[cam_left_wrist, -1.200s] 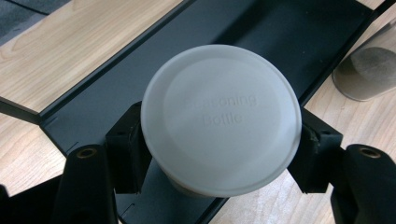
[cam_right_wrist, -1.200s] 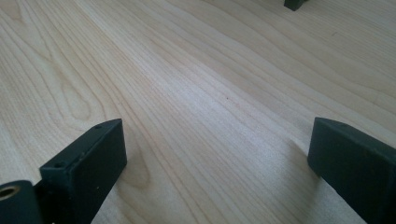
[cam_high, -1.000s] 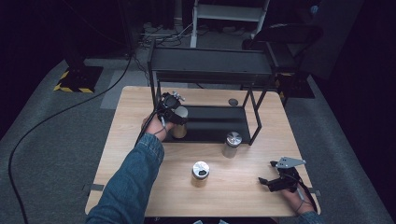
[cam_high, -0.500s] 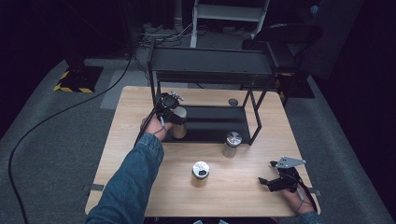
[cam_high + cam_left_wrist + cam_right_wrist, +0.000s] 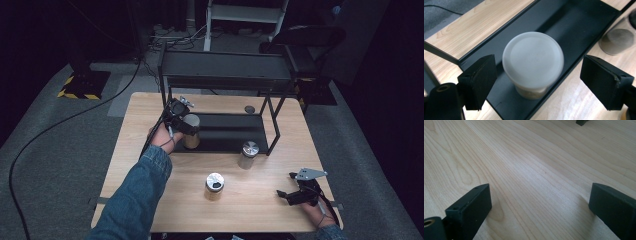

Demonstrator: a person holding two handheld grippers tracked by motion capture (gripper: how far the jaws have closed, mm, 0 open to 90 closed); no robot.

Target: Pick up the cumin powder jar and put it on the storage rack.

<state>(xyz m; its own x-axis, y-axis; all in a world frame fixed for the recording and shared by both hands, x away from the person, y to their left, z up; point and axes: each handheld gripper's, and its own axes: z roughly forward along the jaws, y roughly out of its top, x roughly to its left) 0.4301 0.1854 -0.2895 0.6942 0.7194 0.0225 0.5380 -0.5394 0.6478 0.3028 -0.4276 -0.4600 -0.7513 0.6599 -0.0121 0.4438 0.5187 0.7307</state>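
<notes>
White-lidded jar (image 5: 533,60) stands on the rack's bottom shelf (image 5: 584,22), near its left end. Left gripper (image 5: 544,82) fingers have just been opening, clear either side. Two jars (image 5: 215,186) wait on the worktop (image 5: 150,105); right gripper (image 5: 286,195) idle, wide.

A: Where does the lidded jar (image 5: 190,131) stand?
B: On the rack's lower shelf (image 5: 227,131), at its nine-o'clock end, on the table (image 5: 150,107).

A: And the left gripper (image 5: 184,124)?
B: Over that jar, jaws spread either side of its lid, having just been opening.

A: The rest?
B: A second jar (image 5: 248,154) stands on the table at the shelf's five o'clock; a third jar (image 5: 214,186) at seven o'clock from it. The right gripper (image 5: 283,194) lies at three o'clock of the third jar.
</notes>
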